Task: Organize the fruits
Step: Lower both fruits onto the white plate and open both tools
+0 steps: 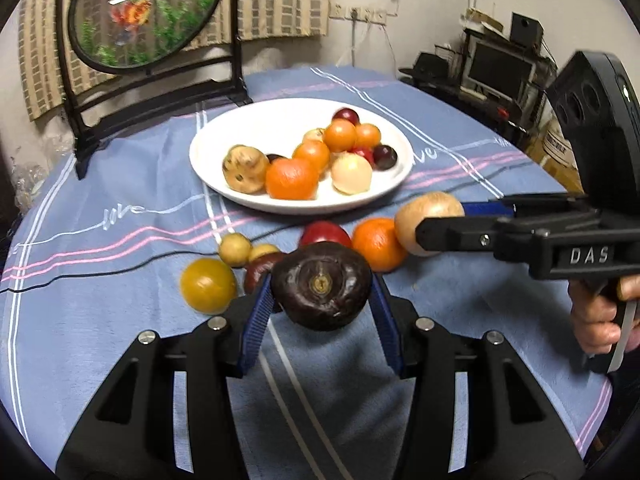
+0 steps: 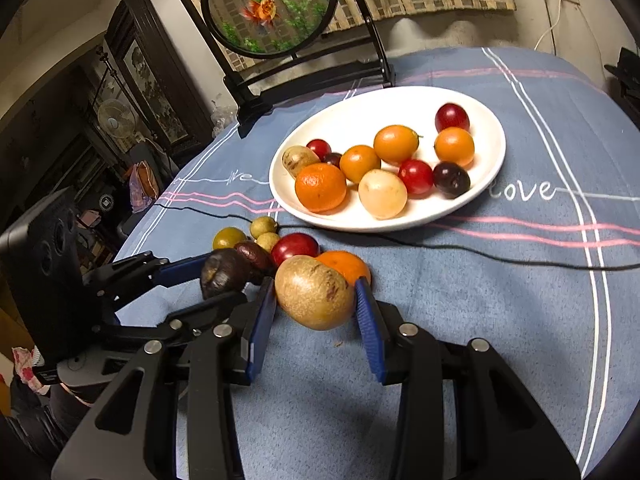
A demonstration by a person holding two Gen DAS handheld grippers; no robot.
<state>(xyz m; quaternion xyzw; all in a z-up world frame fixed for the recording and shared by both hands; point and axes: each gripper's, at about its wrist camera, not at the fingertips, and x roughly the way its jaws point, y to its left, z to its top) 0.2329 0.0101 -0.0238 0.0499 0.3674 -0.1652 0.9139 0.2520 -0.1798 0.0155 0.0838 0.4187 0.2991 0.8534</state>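
Observation:
My left gripper [image 1: 322, 298] is shut on a dark purple round fruit [image 1: 321, 285], held just above the cloth; it also shows in the right wrist view [image 2: 222, 274]. My right gripper [image 2: 316, 300] is shut on a tan brown fruit [image 2: 314, 298], seen from the left wrist view [image 1: 428, 220] too. A white plate [image 1: 216, 148] [image 2: 486, 196] holds several oranges, red, dark and pale fruits. Loose fruits lie on the cloth in front of the plate: an orange [image 1: 376, 244], a red one [image 1: 325, 234], a yellow one [image 1: 208, 285] and small pale ones [image 1: 235, 249].
The round table has a blue striped cloth [image 1: 120, 320] with a black cable [image 2: 480, 250] across it. A black-framed round goldfish screen [image 1: 148, 12] stands behind the plate. Shelves with a monitor [image 1: 500, 68] are at the far right, dark furniture [image 2: 140, 72] at the left.

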